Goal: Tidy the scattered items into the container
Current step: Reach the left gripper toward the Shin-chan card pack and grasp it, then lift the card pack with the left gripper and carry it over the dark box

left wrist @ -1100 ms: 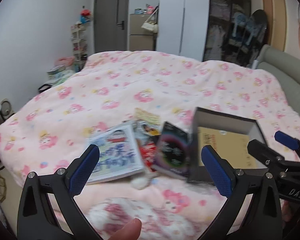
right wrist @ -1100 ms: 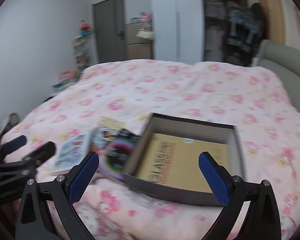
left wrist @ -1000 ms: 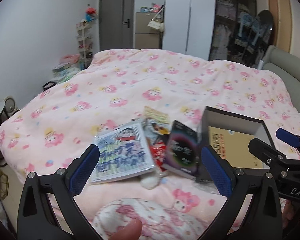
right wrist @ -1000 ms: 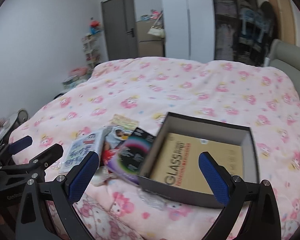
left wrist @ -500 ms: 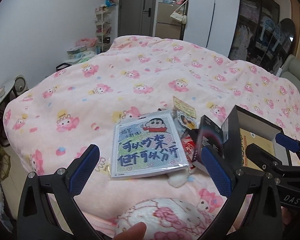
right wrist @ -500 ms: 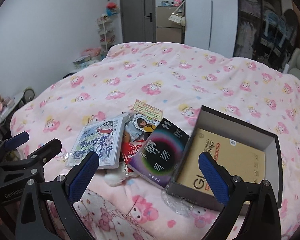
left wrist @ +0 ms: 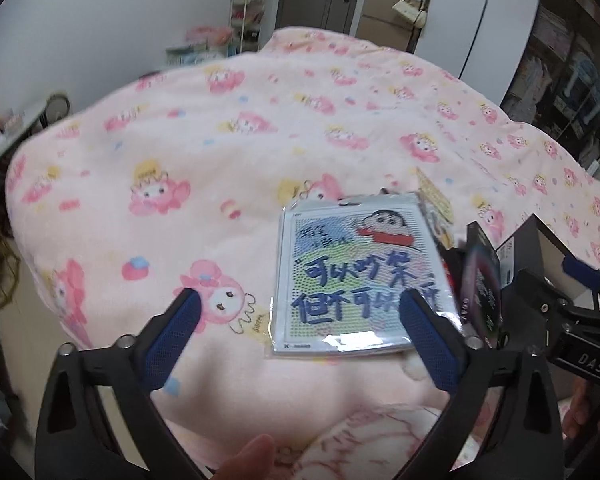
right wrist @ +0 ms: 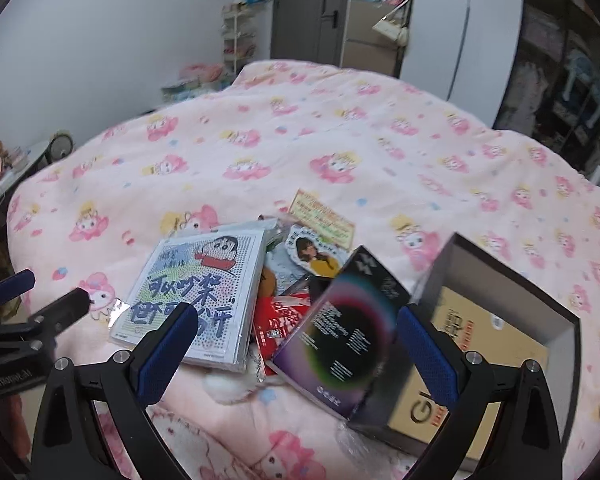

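A pile of items lies on the pink bed cover: a flat cartoon-print pack (left wrist: pixel 360 276) (right wrist: pixel 196 296), a dark box with a rainbow ring (right wrist: pixel 340 340) leaning on the container, a red packet (right wrist: pixel 276 320), a photo card (right wrist: pixel 316 256) and a yellow card (right wrist: pixel 324 216). The grey open box (right wrist: pixel 512 276) holds a tan "GLASS" carton (right wrist: pixel 476 344); its corner shows in the left wrist view (left wrist: pixel 528 236). My left gripper (left wrist: pixel 300 332) is open just short of the cartoon pack. My right gripper (right wrist: pixel 296 344) is open just short of the dark box.
The pink patterned duvet (left wrist: pixel 220 152) covers the bed. A white fluffy thing (right wrist: pixel 224 388) lies under the pile. Shelves and a door (right wrist: pixel 308 12) stand at the far wall, wardrobes (right wrist: pixel 560 60) at the right. A side table (right wrist: pixel 4 168) is at left.
Both grippers moved forward and down toward the pile, which now looks larger. The left one shifted left, so the cartoon pack sits between its fingers.
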{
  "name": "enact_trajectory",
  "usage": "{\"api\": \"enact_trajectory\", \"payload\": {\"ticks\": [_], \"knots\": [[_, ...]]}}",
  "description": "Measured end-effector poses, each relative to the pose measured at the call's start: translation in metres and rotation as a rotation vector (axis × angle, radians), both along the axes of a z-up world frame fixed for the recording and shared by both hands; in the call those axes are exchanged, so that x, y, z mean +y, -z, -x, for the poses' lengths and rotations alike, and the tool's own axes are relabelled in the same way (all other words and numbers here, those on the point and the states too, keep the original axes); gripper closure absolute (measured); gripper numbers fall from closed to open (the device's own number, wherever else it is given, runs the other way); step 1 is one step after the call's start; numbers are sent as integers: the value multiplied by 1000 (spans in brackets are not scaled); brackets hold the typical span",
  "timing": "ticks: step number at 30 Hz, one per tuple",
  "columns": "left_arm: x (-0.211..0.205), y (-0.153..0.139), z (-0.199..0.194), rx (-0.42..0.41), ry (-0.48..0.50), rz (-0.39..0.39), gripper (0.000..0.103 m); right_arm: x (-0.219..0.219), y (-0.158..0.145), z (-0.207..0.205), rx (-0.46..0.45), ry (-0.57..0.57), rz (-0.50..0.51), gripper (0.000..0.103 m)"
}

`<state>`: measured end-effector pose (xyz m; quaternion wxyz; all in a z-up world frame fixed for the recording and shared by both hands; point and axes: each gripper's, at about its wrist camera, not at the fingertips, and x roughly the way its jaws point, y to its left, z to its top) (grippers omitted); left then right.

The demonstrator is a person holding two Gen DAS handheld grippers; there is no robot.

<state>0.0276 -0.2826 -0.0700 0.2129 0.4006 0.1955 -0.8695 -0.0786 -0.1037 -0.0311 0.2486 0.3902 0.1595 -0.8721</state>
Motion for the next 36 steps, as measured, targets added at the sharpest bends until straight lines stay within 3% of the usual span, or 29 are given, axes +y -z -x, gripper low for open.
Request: {"api": "enact_trajectory", "payload": {"ticks": [2,5,8,10,13,20,23,30,36], "knots": [[-10,9,7,-9,-8,-18,12,-6,12,8,-47,-5,2,3],[-26,28,18,-11,-2,-105,12,-17,29,19,-124,-20,20,8],[-40,54,26,-25,-6,-209,16,-32,47,25,-199,-65,25,29],[-46,70,32,-54,-15,-233,25,-41,59,27,-226,-84,11,44],[-53,92,39,-71,-3,-310,41,-51,77,32,-294,-112,18,56],[-59,110,54,-57,48,-455,47,-59,104,49,-416,-110,66,61],[-55,106,55,-64,58,-457,46,-54,101,48,-419,-105,81,66],[-34,90,37,-89,169,-497,46,-23,80,25,-413,-117,91,66],[-41,107,45,-81,115,-533,39,-26,104,29,-468,-118,73,66]]}}
